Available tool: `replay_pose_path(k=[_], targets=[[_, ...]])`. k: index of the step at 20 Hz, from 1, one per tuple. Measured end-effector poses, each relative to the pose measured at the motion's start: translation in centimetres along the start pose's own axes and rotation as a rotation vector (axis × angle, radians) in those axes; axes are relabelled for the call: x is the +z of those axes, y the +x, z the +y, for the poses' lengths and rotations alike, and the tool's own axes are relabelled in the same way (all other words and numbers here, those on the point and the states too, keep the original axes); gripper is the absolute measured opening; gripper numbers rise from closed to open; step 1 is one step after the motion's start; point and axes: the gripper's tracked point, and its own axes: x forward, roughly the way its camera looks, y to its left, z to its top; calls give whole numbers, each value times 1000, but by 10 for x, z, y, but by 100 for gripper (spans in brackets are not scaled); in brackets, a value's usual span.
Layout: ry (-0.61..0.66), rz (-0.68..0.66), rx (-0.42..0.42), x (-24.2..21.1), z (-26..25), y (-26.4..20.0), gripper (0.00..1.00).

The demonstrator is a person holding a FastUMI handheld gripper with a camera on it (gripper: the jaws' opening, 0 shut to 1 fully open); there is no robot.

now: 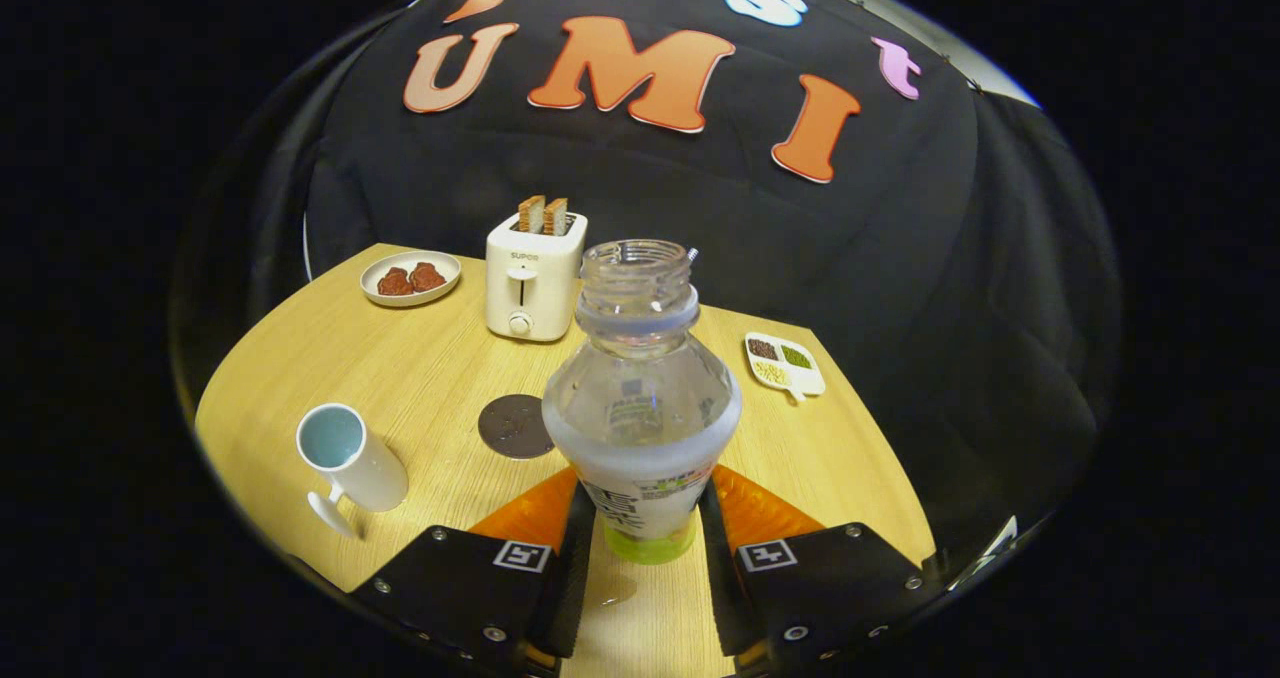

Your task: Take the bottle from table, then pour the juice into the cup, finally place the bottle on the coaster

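bottle (642, 398), clear plastic with a threaded open neck and no cap, stands upright between the gripper (640, 518) fingers, both pressed against its labelled lower body, so the tongs are clenched on it. it appears raised a little above the pale wood-grain table (430, 378). left of the bottle, touching its outline, lies a flat round dark coaster (515, 425); farther left a white handled cup (350, 458) with a pale blue inside. behind the bottle stands a cream toaster (533, 278) holding two slices.
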Motion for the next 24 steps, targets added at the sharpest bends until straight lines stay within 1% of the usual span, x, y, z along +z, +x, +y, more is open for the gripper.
replay_pose_path(k=[4,8,13,18,24], targets=[[-156,-15,3,8,24,-5,54],[-303,-37,27,16,55,-4,54],[-570,-113,-7,37,77,2,53],[-721,-139,-1,41,100,6,53],[-927,-163,-37,40,109,13,53]])
